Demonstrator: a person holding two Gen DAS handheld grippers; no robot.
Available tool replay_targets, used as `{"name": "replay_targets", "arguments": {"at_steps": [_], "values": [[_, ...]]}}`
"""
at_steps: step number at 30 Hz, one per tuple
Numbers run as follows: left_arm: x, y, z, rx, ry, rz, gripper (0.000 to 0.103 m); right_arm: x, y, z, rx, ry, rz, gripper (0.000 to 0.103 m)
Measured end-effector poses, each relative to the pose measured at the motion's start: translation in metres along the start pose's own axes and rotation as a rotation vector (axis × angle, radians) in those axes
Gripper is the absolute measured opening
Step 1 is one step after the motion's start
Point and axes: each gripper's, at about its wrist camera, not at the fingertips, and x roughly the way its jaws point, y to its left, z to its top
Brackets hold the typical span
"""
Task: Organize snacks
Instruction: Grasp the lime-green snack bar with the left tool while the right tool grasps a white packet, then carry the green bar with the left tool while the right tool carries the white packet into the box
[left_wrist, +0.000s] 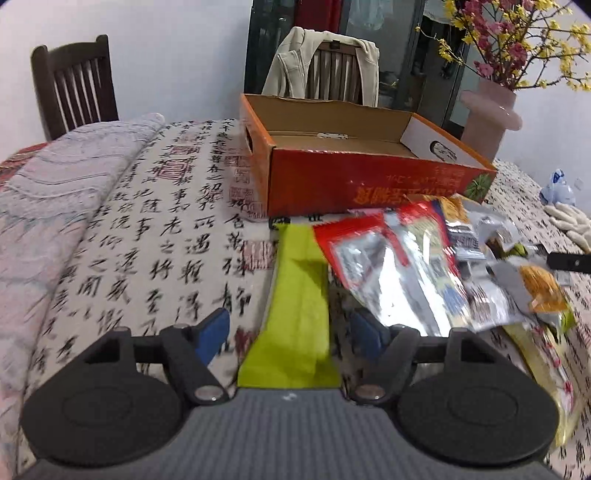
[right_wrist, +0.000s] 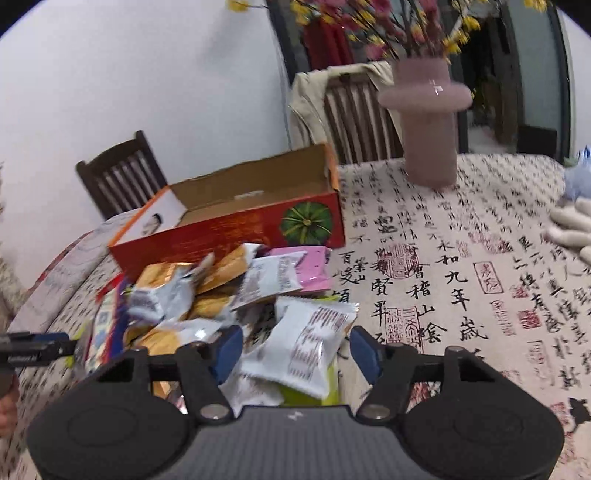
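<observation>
Since both grippers sit low over the table with nothing yet lifted, the risks lie mostly in the first grasp.

Left gripper (left_wrist: 290, 334): jaws partly apart; a yellow-green packet (left_wrist: 295, 295) lies between the blue pads (left_wrist: 214, 332), but the pads do not appear to press on it.

Right gripper (right_wrist: 295, 349): jaws partly apart, astride a white snack pouch (right_wrist: 306, 347) at the near edge of the pile; the left pad looks close to the pouch, yet a firm grip is not evident.

Snack pile (right_wrist: 207, 295): loose foil and plastic packets heaped on the calligraphy-print tablecloth (right_wrist: 461, 295), just in front of the box, overlapping one another.

Orange cardboard box (left_wrist: 369, 173): open at the top and looking bare inside, standing beyond the pile; likely the place for the snacks.

Pink vase (right_wrist: 428, 122): with flowering branches, on the table to the right of the box.

Risk, slip: the pouches look slick and puffy, so jaws closing on a corner could squeeze one out sideways.

Risk, double pick: packets overlap, so a pad may catch a neighbour and drag it off the pile.

Risk, cloth: pads closing low could pinch the tablecloth and tug the box or vase.

Risk, crowding: both grippers work the same heap, and the left gripper's tip already shows at the left edge of the right wrist view, so a collision seems possible.
</observation>
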Motion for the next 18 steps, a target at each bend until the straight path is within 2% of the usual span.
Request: {"name": "replay_targets", "arguments": {"at_steps": [1,4,6,9,11,15,18], "values": [[0.005,0.002,0.003,-0.003,0.01,-0.006,0.058,0.005,-0.001,0.0,0.013,0.004,-0.002,0.059],[0.015,0.001,0.011,0.007,0.01,-0.023,0.038,0.017,-0.003,0.002,0.029,0.02,-0.008,0.039],[0.016,-0.004,0.012,0.03,0.003,-0.033,0.036,0.016,-0.001,0.002,0.018,0.016,-0.004,0.037],[0.012,-0.016,0.009,0.066,-0.006,0.001,0.035,0.01,-0.001,0.005,0.008,0.012,0.001,0.036],[0.002,-0.017,0.007,0.056,-0.014,0.01,0.035,0.002,-0.002,0.008,0.015,0.013,0.0,0.036],[-0.029,-0.007,0.009,-0.024,-0.029,-0.031,0.035,-0.028,-0.001,0.019,-0.005,-0.012,0.015,0.036],[-0.053,-0.009,0.011,-0.037,-0.067,-0.012,0.035,-0.054,0.002,0.028,-0.02,-0.054,0.019,0.036]]}}
